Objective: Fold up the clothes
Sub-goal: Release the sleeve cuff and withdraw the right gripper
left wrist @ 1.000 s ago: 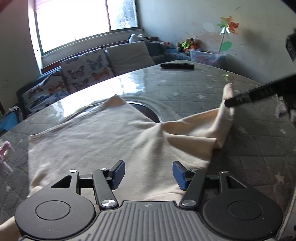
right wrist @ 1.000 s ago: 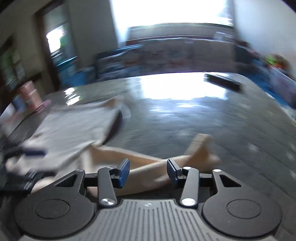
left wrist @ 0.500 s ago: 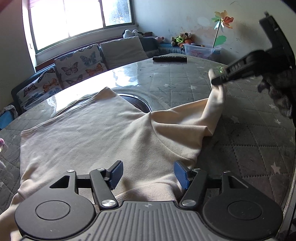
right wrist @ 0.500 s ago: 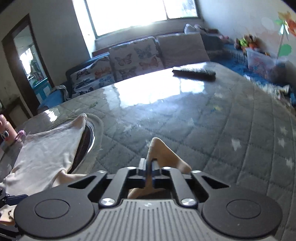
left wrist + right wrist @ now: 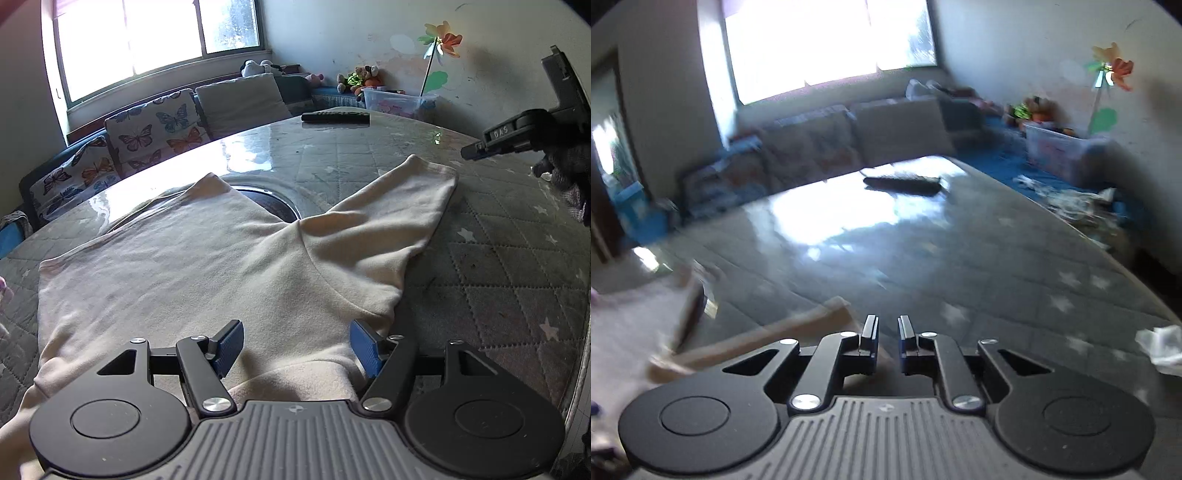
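I am holding the left gripper (image 5: 295,345) spread wide over the cream T-shirt (image 5: 207,266), which is lying flat on the quilted table (image 5: 498,266). My right gripper (image 5: 887,334) is opening, nothing between its fingers, just beside the shirt's sleeve (image 5: 399,206).

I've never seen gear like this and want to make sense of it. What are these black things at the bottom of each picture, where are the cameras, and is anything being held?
No robot here: a person holds a two-finger gripper in each hand, each with a camera looking along its fingers. One picture is from the left gripper, the other from the right gripper.

A cream shirt lies spread on a quilted table, one sleeve stretched out. A dark remote lies at the far edge.

The left one is open over the shirt, gripping nothing. The right one's jaws are opening, nearly together, with nothing between them; it sits just clear of the sleeve.
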Motion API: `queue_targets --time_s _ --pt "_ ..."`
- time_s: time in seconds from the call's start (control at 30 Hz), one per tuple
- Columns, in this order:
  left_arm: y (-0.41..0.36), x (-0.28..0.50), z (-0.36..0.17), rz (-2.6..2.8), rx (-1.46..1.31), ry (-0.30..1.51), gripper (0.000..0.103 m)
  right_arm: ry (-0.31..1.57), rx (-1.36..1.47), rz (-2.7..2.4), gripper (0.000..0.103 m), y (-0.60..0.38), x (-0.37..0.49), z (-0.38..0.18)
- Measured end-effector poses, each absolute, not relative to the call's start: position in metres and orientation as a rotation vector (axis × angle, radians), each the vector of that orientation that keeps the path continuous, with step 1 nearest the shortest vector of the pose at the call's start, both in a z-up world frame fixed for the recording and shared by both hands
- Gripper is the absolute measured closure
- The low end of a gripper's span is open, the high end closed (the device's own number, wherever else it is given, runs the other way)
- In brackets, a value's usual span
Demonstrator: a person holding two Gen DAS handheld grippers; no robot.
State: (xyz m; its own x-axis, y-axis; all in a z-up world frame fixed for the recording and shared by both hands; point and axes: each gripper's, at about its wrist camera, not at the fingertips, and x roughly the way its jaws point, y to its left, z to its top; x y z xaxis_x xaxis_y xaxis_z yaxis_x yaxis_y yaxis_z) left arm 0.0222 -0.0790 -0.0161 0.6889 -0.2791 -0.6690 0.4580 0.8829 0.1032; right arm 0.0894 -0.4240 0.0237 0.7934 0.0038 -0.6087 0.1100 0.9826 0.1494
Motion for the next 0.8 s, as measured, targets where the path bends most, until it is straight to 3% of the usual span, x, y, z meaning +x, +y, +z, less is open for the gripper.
queue_targets --time_s 0.1,0.23,0.8 --pt "-0.079 0.022 -0.016 -0.417 0.273 0.699 0.036 0.665 0.176 -0.002 0.09 -0.414 0.094 0.025" --pt "-0.08 0.021 -0.016 -0.416 0.271 0.7 0.036 0.71 0.121 0.091 0.073 -0.381 0.116 0.023" --pt "-0.07 0.021 -0.018 -0.425 0.222 0.713 0.031 0.752 -0.031 0.059 0.067 -0.349 0.181 -0.002"
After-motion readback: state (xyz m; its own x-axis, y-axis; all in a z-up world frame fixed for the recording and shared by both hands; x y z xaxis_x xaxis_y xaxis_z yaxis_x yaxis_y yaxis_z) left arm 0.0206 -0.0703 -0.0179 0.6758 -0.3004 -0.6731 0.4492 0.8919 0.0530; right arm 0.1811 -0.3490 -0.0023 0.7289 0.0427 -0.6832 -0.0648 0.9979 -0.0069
